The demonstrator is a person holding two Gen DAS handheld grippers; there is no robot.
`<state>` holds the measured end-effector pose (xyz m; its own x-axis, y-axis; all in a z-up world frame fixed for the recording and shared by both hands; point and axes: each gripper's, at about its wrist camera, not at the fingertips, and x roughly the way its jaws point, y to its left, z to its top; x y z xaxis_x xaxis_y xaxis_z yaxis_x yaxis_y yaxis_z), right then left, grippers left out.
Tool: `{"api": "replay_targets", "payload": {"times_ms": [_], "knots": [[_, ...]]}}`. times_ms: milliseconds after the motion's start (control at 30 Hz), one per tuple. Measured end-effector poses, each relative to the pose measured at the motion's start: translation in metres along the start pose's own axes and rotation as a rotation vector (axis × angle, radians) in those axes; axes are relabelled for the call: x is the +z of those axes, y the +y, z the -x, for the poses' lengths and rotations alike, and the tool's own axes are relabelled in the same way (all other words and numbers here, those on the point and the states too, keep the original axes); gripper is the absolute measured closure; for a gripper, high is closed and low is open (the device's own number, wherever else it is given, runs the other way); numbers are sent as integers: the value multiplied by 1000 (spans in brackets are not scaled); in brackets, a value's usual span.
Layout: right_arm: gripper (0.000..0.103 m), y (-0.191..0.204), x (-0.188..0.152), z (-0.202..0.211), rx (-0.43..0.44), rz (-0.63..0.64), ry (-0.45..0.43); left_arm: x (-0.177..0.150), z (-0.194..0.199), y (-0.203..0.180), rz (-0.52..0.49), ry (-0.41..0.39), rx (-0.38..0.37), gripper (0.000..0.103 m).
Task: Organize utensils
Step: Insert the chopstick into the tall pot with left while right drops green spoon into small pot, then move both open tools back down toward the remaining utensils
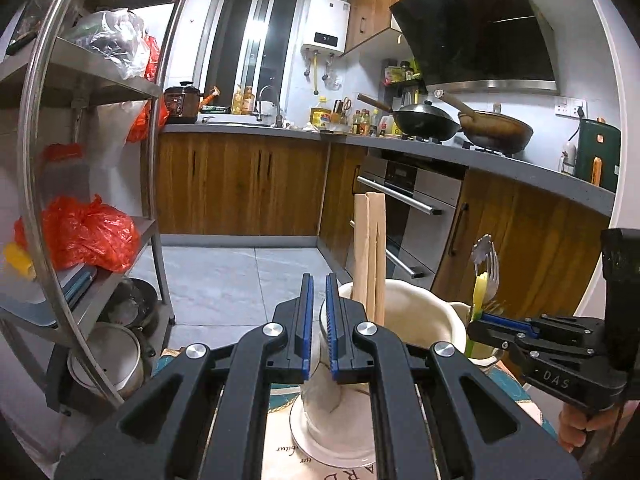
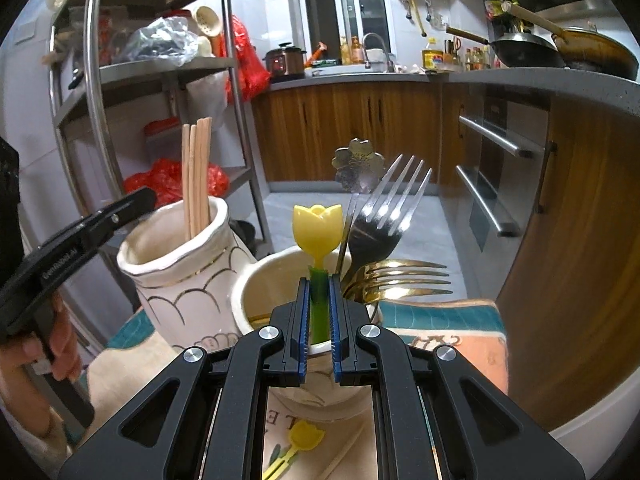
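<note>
Right wrist view: right gripper [image 2: 319,312], jaws slightly parted around the green stem of a yellow tulip pick [image 2: 318,222] standing in the cream cup [image 2: 256,280]; forks [image 2: 376,224] at 1 o'clock, a second pick [image 2: 306,436] on the mat below. Left wrist view alone: left gripper [image 1: 316,320], jaws closed and empty, chopsticks [image 1: 370,256] in the vase [image 1: 416,316] at 1 o'clock.

Brown wooden base cabinets [image 1: 240,188] under a grey stone counter [image 1: 460,156], pale grey floor tiles [image 1: 224,276], steel shelving rack [image 1: 100,92].
</note>
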<state>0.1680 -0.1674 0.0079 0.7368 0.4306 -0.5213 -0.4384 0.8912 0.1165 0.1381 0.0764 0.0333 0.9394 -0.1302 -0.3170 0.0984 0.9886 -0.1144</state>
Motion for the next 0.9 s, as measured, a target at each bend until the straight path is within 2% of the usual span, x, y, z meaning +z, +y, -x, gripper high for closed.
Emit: {"api": "replay_targets", "payload": {"times_ms": [33,200,367,433,567,633,733,900], "knots": [[82,0,0,2,1,1,-4,1,1,-1,-2,3,-1,97],[77,-1,-2,16,3,-7,-38,1,10,-1,-21,15,4,97],[63,-6,-6,36,5,-38,-70,-4,19,-2,-35,46,6,93],[52,-7,-8,43,3,-43,-74,-7,22,-2,-37,59,3,80],[34,-10,-16,60,-10,-57,-85,-13,34,-2,-42,75,4,62],[20,-11,-21,66,-27,-61,-83,-17,40,-2,-37,84,-4,45],[16,-14,-29,72,-47,-75,-67,-24,51,-4,-39,88,-7,32],[12,-15,-42,73,-81,-79,-6,-35,62,-7,-56,112,4,16]]}}
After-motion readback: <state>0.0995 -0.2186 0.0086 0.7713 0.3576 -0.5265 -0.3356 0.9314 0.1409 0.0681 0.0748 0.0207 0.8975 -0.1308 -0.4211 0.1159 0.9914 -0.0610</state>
